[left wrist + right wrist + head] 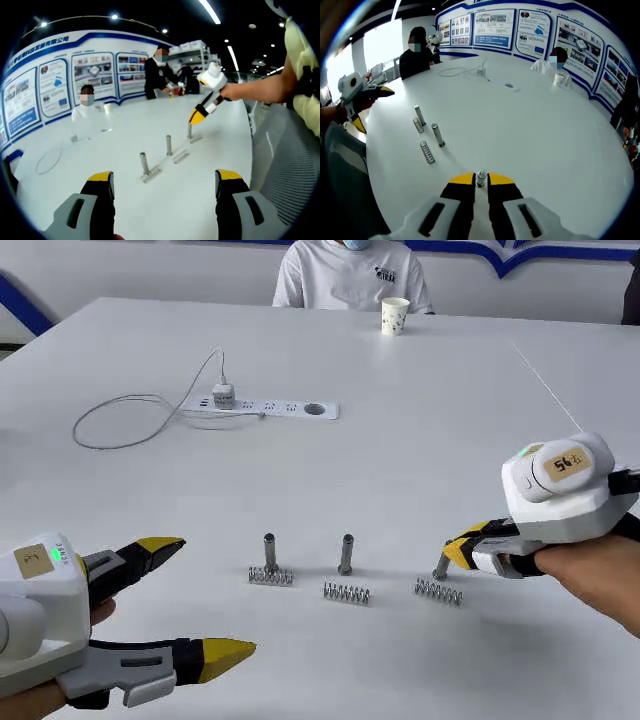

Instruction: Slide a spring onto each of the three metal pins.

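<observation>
Right gripper (481,182) jaws pinch rightmost pin (440,565). Left gripper (215,593) jaws wide, empty. Three springs (346,592) lie beside pins (270,552).

Label (567,464) on right gripper (452,556): perhaps "56"

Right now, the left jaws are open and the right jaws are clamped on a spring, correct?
Not quite: the right gripper has its jaws clamped on a metal pin, not a spring, as the right gripper view shows. The springs lie on the table. The left gripper is open.
</observation>
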